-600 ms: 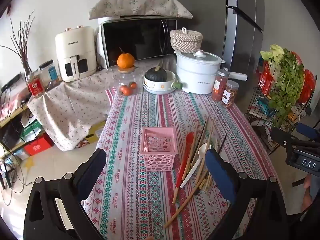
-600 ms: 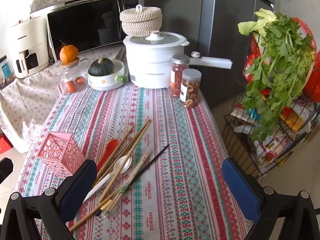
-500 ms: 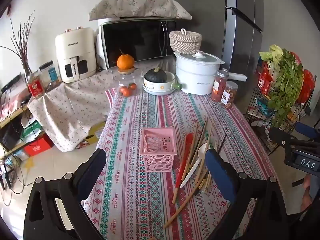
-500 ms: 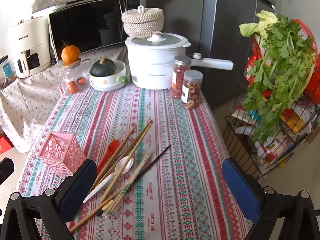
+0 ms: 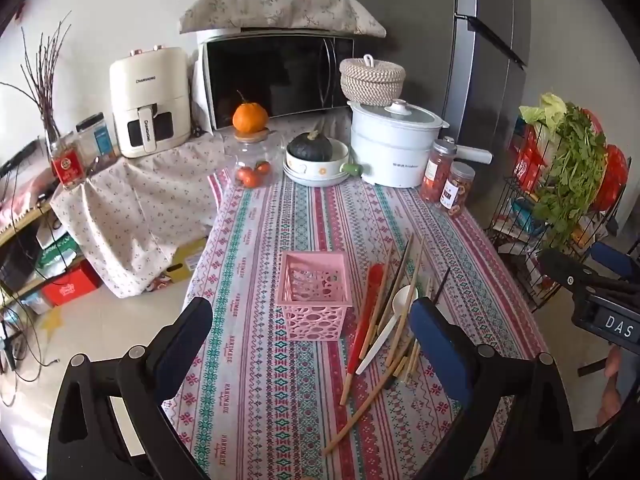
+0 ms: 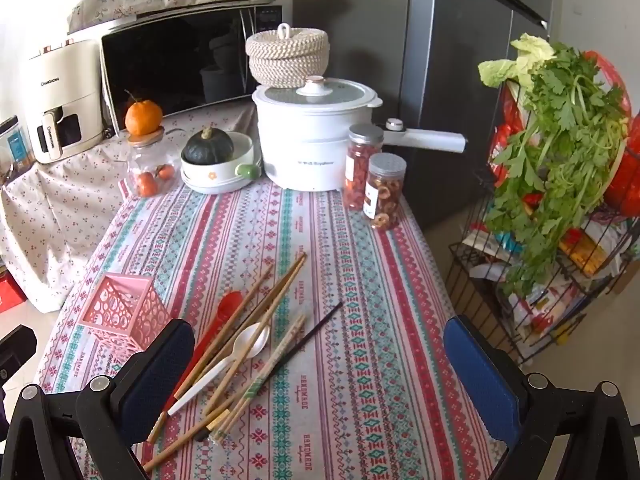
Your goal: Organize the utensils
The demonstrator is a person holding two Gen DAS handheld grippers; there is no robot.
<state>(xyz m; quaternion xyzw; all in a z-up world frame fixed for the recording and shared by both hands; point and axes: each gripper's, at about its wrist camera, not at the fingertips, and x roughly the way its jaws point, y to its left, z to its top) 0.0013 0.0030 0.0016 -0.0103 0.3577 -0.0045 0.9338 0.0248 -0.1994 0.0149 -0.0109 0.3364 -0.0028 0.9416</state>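
— Where do things stand?

— Both my jaws are spread wide and carry nothing. The left gripper hovers over the near part of the table, with the pink basket between its pads. The right gripper hangs above the loose pile: chopsticks, a white spoon and a red spoon, lying crossed just beside the basket.

— What worries you?

— The sticks overlap. If I close on one, I judge I could catch two, or drag the pile and roll a piece toward the table's edge. The basket looks light and perforated; a nudge from my left pad could tip or slide it. The black chopstick is thin and may slip from my pads.

— Anything changed since half a second ago?

— Hardly. The right view has shifted slightly, so the pile sits a touch differently in frame; the utensils and basket have not moved.
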